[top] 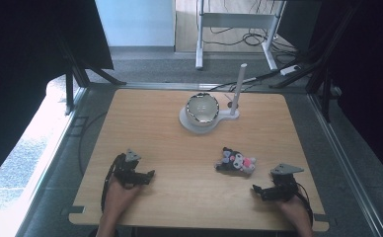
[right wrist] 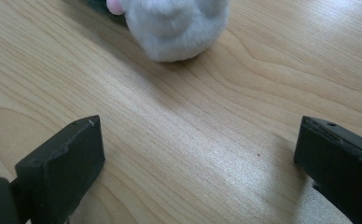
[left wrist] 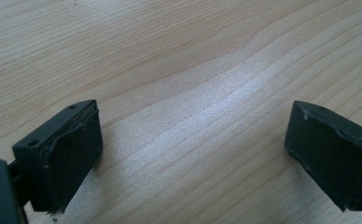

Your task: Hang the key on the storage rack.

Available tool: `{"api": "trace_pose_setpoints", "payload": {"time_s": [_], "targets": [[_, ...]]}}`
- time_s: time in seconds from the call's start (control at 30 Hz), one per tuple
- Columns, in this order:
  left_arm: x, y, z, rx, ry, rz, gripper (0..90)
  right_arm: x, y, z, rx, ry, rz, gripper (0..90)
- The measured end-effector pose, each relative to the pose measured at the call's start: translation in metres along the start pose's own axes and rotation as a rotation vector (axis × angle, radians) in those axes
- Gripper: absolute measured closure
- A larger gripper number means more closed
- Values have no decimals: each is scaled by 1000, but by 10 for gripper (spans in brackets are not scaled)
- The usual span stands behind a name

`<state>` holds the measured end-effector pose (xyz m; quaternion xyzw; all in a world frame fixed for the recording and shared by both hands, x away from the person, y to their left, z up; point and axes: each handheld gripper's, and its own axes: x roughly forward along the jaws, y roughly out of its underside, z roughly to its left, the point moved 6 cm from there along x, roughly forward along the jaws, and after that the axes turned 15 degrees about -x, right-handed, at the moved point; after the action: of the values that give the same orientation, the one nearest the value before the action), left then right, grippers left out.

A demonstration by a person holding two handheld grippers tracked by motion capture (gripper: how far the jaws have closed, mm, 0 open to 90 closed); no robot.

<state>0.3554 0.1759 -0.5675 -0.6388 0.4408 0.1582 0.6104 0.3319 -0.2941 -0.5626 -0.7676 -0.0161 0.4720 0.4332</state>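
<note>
Near front edge of light wooden worktop (top: 170, 148), both grippers parked low, probably just start pose. Right gripper (top: 256, 190) has fingers (right wrist: 60, 165) spread wide, nothing between them. Small grey-and-pink plush toy (top: 236, 161) lies on worktop just ahead of those fingers, apart from them, roughly centred in gap line in right gripper view. Left gripper (top: 150, 175) also spread, bare wood between fingers, well apart from toy. White bowl on stand (top: 203, 109) sits farther back, looks like likely drop spot.
</note>
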Motion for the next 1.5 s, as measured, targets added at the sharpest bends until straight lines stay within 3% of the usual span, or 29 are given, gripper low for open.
{"api": "trace_pose_setpoints", "payload": {"time_s": [0.83,0.9,1.27,1.5], "targets": [[-2,2,-1,-7,-6,-3,46,1,-2,-1,-9,-15,10,14],[-2,2,-1,-7,-6,-3,46,1,-4,-2,-23,-20,21,51],[-2,2,-1,-7,-6,-3,46,-8,-15,-9,-79,-31,59,60],[-2,2,-1,-7,-6,-4,46,-9,-26,-12,-107,-67,110,61]]}}
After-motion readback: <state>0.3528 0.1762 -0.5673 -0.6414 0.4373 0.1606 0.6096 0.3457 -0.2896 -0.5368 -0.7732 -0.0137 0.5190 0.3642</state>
